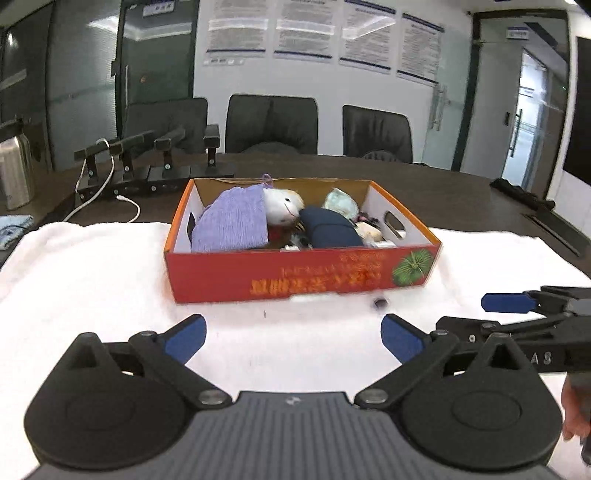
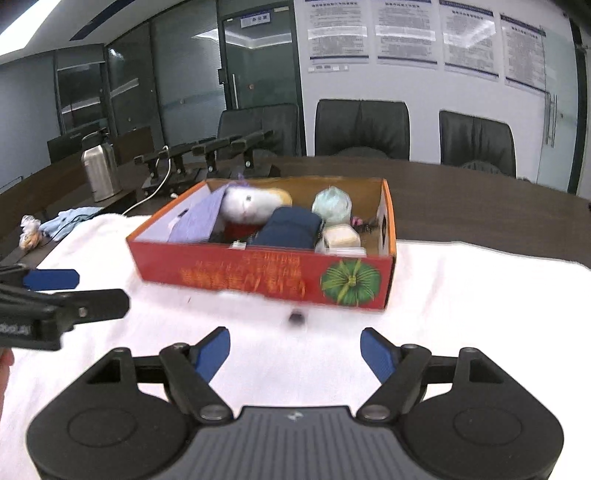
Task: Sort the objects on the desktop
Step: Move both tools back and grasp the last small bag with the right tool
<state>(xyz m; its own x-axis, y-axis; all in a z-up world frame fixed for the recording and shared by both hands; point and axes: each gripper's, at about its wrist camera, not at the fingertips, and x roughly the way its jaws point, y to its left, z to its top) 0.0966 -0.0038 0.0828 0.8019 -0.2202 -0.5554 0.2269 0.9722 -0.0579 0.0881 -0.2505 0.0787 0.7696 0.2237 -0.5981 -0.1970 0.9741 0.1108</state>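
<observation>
I'm hovering left gripper (image 1: 293, 334) and right gripper (image 2: 295, 349) over the white towel (image 1: 92, 280), jaws spread, gripping nothing; red box (image 1: 295, 273) is sitting full ahead.

A long dark wooden bench (image 1: 443, 192) fills a meeting room, partly covered by a white cloth (image 1: 92, 277). Three black office chairs (image 1: 271, 123) stand along its far side, against a white wall hung with a row of printed posters (image 1: 303, 29). Glass partitions and a dark-framed door (image 2: 258, 66) close the left; another glass door (image 1: 528, 118) lets in daylight at the right. A ceiling light panel (image 2: 22, 29) glows overhead.
</observation>
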